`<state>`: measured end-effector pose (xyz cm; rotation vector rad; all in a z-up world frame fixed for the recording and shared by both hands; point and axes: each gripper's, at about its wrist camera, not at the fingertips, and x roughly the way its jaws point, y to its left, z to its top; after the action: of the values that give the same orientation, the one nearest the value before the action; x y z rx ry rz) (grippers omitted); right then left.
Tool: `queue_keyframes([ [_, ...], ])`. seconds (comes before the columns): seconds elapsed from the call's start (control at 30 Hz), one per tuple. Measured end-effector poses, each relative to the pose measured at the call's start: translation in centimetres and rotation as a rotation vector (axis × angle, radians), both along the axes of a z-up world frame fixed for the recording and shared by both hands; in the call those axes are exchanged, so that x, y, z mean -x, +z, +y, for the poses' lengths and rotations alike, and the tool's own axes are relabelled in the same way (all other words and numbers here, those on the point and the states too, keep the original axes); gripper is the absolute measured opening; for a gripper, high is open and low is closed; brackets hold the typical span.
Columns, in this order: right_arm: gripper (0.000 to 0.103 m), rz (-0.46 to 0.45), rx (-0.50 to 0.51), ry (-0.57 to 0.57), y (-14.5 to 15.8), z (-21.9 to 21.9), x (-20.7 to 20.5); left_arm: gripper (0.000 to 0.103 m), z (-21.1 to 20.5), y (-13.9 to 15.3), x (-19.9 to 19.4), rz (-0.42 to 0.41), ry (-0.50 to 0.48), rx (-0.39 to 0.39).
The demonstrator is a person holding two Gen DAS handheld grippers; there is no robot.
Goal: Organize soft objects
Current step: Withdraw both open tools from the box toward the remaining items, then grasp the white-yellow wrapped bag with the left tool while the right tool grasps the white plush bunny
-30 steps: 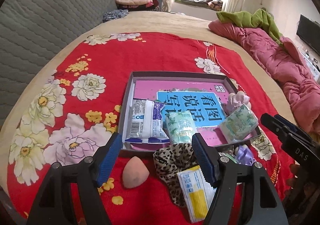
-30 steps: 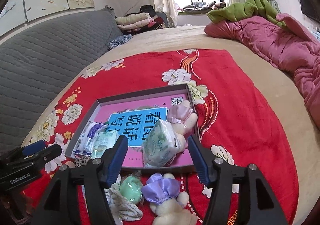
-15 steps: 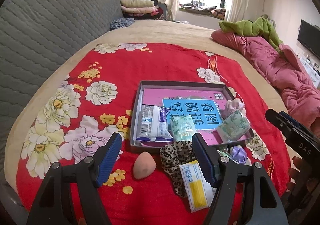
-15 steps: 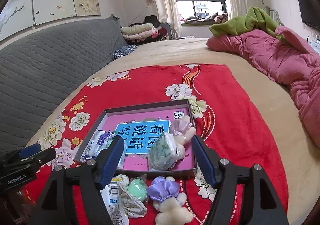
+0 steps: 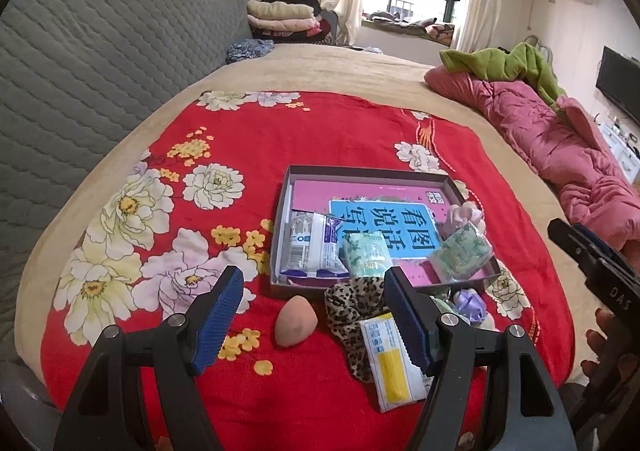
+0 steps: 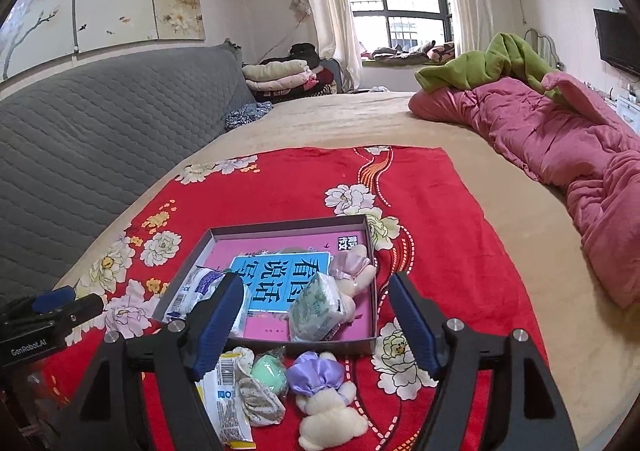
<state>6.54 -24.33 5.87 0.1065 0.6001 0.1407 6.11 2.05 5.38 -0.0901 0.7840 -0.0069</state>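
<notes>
Left gripper [image 5: 314, 315] hangs with jaws wide apart and empty; right gripper [image 6: 316, 321], jaws just opened wider, holds nothing too. Nearest on the red floral blanket [image 5: 320, 139] lie a peach egg-shaped sponge [image 5: 295, 322], narrow end up-left, and a yellow-striped white packet [image 5: 392, 361] running near-to-far. Beyond them, the grey shallow box [image 5: 368, 171] holds tissue packs [image 5: 460, 255].
</notes>
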Motion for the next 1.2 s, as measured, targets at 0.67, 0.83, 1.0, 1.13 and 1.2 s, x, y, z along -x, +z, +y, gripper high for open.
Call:
queue_keyframes([
  [0.67,0.075,-0.004,-0.006,0.020,0.2,-0.4,2.5,0.074,-2.6,-0.2,2.6,0.043,-0.046,0.016],
  [0.83,0.075,-0.012,-0.002,0.026,0.1,-0.5,3.1,0.074,-2.8,-0.4,2.8,0.059,-0.039,0.022],
  [1.0,0.075,-0.010,-0.006,0.036,0.1,-0.8,3.5,0.074,-3.3,-1.0,2.9,0.083,-0.048,0.051],
  [1.13,0.075,0.001,0.000,0.033,-0.4,-1.1,3.7,0.074,-4.0,-1.7,2.9,0.101,-0.053,0.054],
  [1.2,0.075,0.014,0.001,0.029,-1.0,-1.3,3.7,0.074,-4.4,-2.2,2.7,0.113,-0.059,0.054],
])
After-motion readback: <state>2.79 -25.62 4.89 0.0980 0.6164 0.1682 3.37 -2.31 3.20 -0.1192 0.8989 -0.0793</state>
